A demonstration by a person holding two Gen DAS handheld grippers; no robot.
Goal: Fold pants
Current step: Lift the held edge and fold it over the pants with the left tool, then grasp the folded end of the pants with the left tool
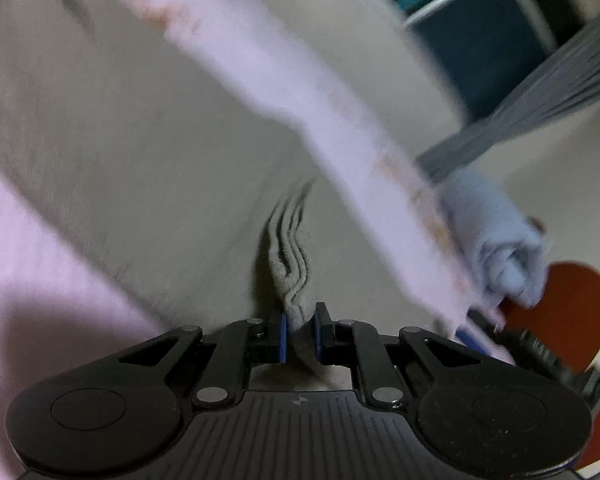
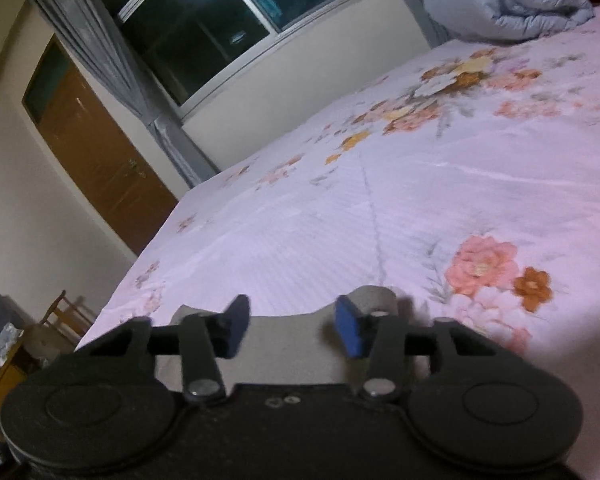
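— Why do we pinch the pants (image 1: 140, 128) here? — Our left gripper (image 1: 300, 332) clamps a bunched edge, lifting them over the bed (image 2: 440, 200) to carry the fold.
— And our right gripper (image 2: 294, 330)? — Jaws apart, empty, above grey cloth.

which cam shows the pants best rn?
Left wrist. The grey pants fill most of that view, a bunched layered edge pinched in the left gripper. Right wrist shows only a small grey patch behind the open right gripper, over the floral bedspread.
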